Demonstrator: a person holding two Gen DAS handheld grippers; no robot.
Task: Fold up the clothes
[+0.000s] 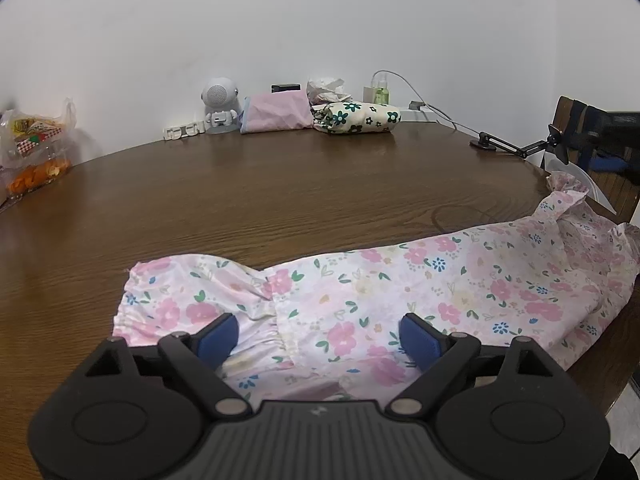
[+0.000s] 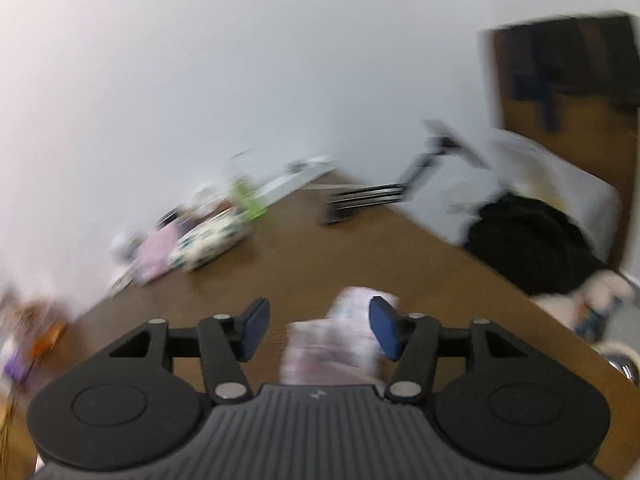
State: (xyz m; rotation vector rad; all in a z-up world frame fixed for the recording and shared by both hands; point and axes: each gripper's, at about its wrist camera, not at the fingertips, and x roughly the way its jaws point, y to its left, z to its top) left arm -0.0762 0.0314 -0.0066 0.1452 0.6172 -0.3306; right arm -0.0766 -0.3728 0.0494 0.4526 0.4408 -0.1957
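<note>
**Floral garment under both open tongs**

Pink-flowered cloth lies along the near edge of the table (image 1: 280, 200), and I have both tongs over it. My left tongs (image 1: 318, 338) stand wide, blue pads (image 1: 218, 340) apart with the garment (image 1: 400, 288) spread flat beneath and between them; neither pad presses on it. From there it stretches right toward the table's right edge, where a ruffled end bunches up. The gathered end lies just left of the left pad.

My right view is blurred. The right tongs (image 2: 318, 328) are parted about halfway, and a bunched end of the garment (image 2: 336, 344) sits between the pads, close against the right one; whether it touches I cannot tell. The left pad stands clear of it.

Along the far edge sit two folded pieces (image 1: 320, 116) by the wall.
</note>
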